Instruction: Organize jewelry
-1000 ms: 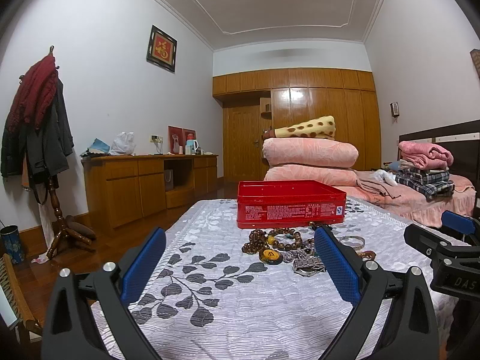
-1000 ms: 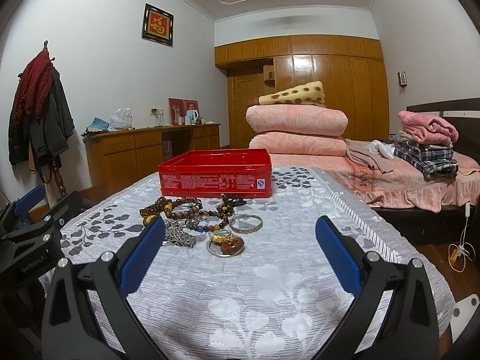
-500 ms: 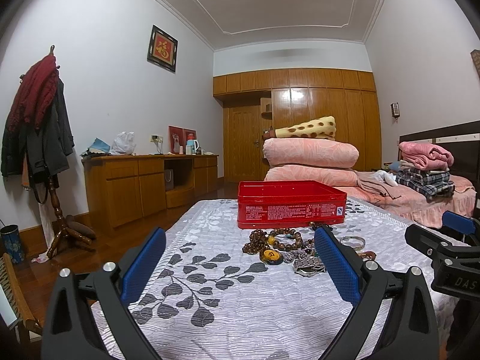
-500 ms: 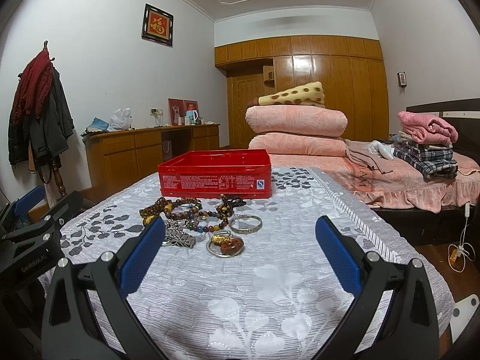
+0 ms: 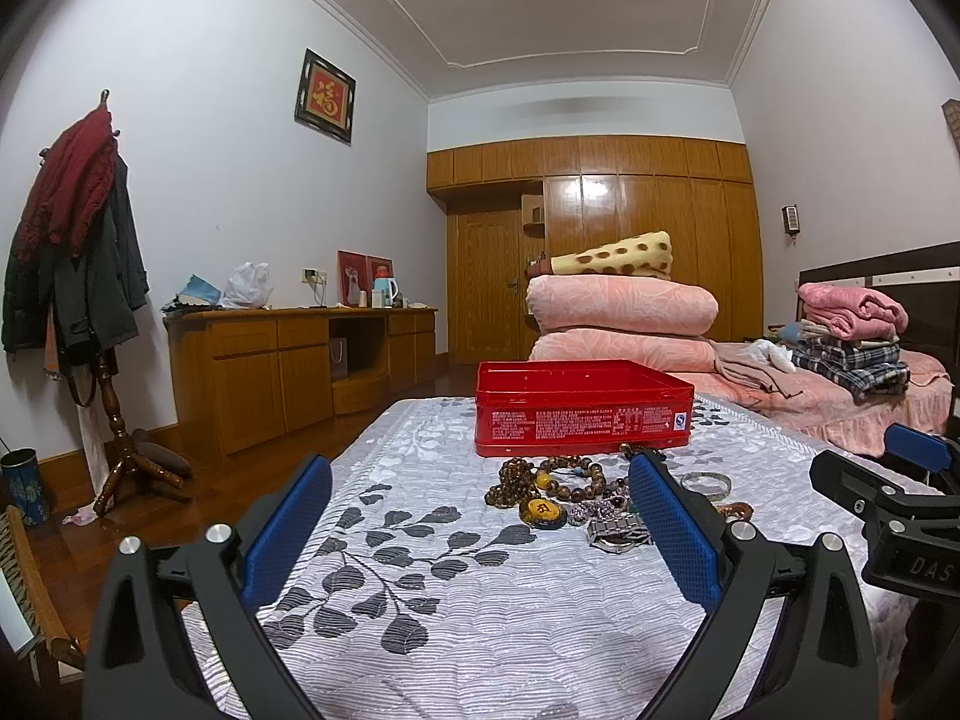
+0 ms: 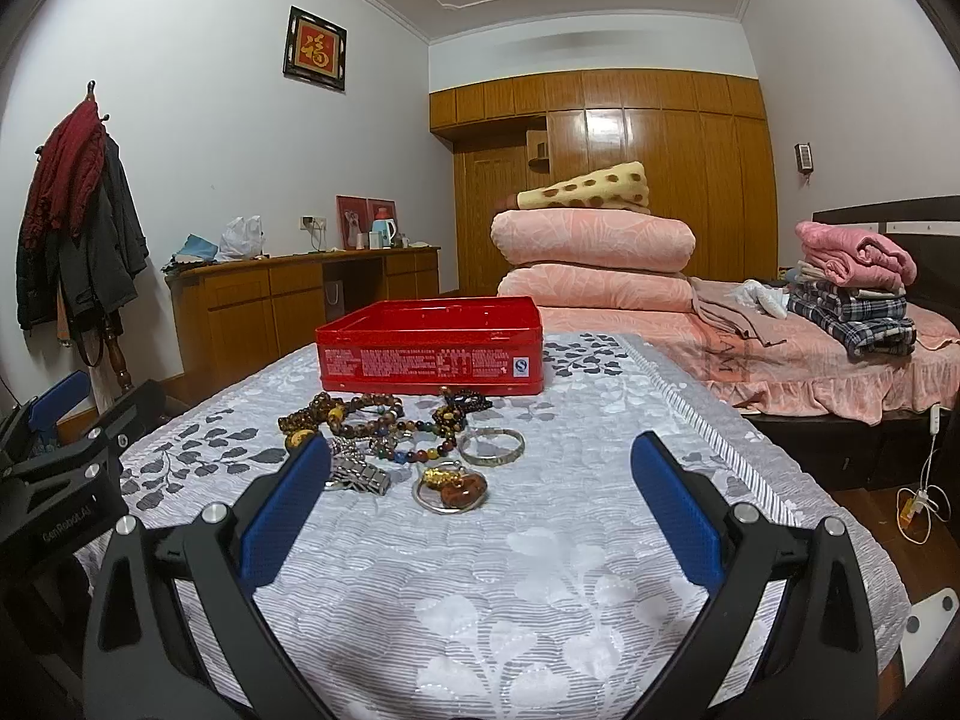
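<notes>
A pile of jewelry (image 6: 396, 438) lies on the leaf-patterned tablecloth (image 6: 480, 600), just in front of a red tin box (image 6: 432, 354). It holds bead bracelets (image 6: 366, 408), a silver bangle (image 6: 492, 447), a metal watch band (image 6: 357, 477) and an amber pendant on a ring (image 6: 450, 483). The pile (image 5: 570, 495) and the box (image 5: 582, 408) also show in the left wrist view. My left gripper (image 5: 480, 516) is open and empty, short of the pile. My right gripper (image 6: 480, 498) is open and empty, with the pendant between its tips, farther off.
The table's right edge (image 6: 780, 480) drops to the floor beside a bed (image 6: 810, 360) with stacked pink quilts (image 6: 594, 264). A wooden sideboard (image 5: 288, 372) and a coat stand (image 5: 90, 300) are at the left. The right gripper's body (image 5: 888, 516) shows at the left view's right edge.
</notes>
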